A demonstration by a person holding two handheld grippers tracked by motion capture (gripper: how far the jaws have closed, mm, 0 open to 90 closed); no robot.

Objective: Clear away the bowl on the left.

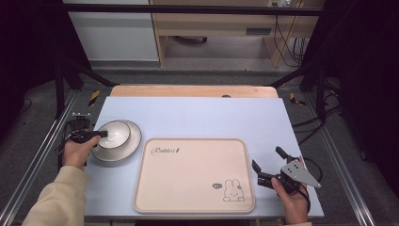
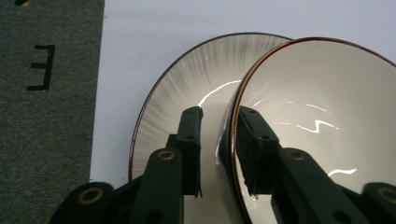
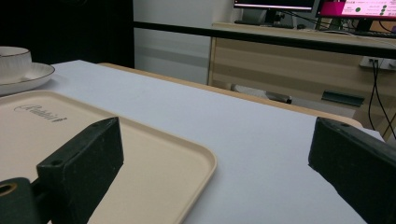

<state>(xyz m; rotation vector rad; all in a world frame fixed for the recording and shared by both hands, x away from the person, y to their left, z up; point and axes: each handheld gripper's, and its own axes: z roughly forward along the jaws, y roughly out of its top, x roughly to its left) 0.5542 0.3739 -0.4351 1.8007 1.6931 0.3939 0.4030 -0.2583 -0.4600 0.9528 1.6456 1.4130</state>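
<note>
Between the left gripper's jaws stands the bowl's rim.

The bowl is gleaming like glazed ceramic, white and smooth, light streaking across its glossy inside. The plate under it is shining too, with fine ribbed lines. The tray is looking like matt beige plastic. The left gripper is showing dull black plastic jaws.

The white ceramic bowl sits in the round ribbed white plate, left of the beige rectangular plastic tray on the pale blue table.
</note>
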